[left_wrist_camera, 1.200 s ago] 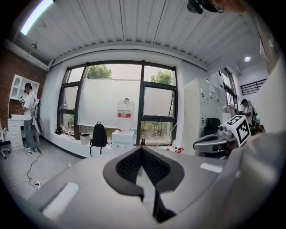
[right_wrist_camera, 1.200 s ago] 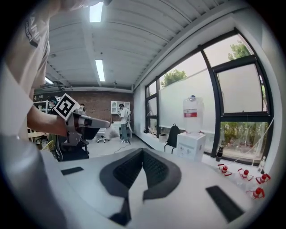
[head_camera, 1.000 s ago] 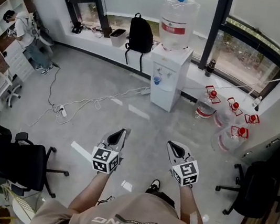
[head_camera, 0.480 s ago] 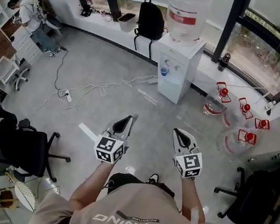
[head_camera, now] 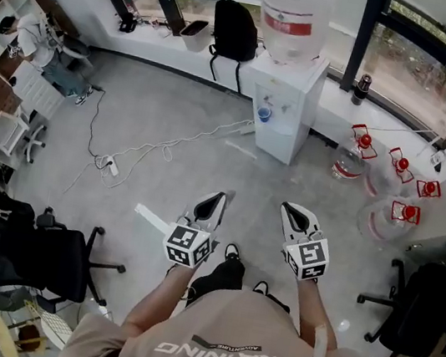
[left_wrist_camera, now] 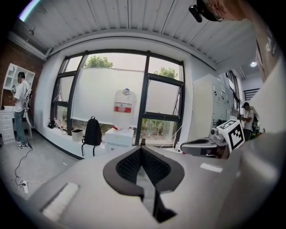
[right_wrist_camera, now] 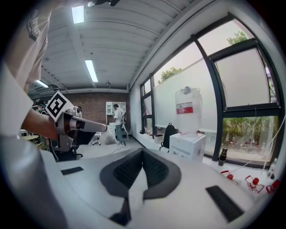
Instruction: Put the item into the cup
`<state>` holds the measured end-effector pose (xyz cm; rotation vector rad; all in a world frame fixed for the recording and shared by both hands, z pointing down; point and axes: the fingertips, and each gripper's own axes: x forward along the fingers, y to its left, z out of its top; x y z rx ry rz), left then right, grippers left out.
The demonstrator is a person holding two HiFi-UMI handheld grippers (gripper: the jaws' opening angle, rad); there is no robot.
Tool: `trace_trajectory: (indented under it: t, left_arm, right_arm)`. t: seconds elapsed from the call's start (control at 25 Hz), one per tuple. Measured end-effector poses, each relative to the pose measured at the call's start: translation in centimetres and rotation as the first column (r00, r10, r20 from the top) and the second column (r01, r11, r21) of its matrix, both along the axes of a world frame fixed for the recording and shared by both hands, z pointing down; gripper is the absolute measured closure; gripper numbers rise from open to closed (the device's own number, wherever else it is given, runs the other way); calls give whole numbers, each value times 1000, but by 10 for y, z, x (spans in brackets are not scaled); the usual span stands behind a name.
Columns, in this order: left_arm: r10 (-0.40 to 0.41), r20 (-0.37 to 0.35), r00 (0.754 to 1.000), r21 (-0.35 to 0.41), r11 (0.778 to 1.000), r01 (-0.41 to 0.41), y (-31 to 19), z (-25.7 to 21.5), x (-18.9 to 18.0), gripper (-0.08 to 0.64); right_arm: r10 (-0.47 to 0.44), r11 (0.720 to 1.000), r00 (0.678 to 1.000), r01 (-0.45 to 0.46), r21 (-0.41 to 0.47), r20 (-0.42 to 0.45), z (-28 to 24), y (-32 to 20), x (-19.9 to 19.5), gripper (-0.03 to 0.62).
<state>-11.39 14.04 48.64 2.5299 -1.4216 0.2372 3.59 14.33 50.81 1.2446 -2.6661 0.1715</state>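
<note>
I see no cup and no loose item that I can name for certain. A small blue thing (head_camera: 264, 113) sits on the front of the white water dispenser (head_camera: 286, 108); I cannot tell what it is. My left gripper (head_camera: 221, 196) and right gripper (head_camera: 287, 208) are held side by side at waist height over the grey floor, both pointing towards the dispenser. Each is shut with nothing between its pads. In the left gripper view the jaws (left_wrist_camera: 141, 149) meet at the tip, and so do the right gripper's jaws (right_wrist_camera: 143, 150) in its own view.
A black backpack (head_camera: 234, 30) leans at the window ledge left of the dispenser. Spare water bottles with red caps (head_camera: 377, 170) stand to its right. A white cable and power strip (head_camera: 111, 166) lie on the floor. Black office chairs (head_camera: 32, 256) stand at left and right.
The person has stepped forward, so the dispenser sits closer and higher in view. Both grippers kept their pose and stayed shut.
</note>
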Motion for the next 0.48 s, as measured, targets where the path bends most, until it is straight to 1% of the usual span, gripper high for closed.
trace_trajectory:
  t: [0.16, 0.32, 0.48]
  left_arm:
    - [47, 14, 999, 18, 999, -47, -28, -5, -12, 554]
    - [100, 31, 995, 51, 994, -102, -69, -12, -24, 554]
    - [171, 40, 984, 44, 984, -173, -94, -7, -34, 554]
  right_arm:
    - [11, 1000, 1000, -11, 4, -15, -7, -25, -20, 581]
    - [34, 999, 999, -33, 25, -39, -19, -64, -42, 581]
    - [72, 997, 996, -71, 26, -51, -18, -92, -64, 581]
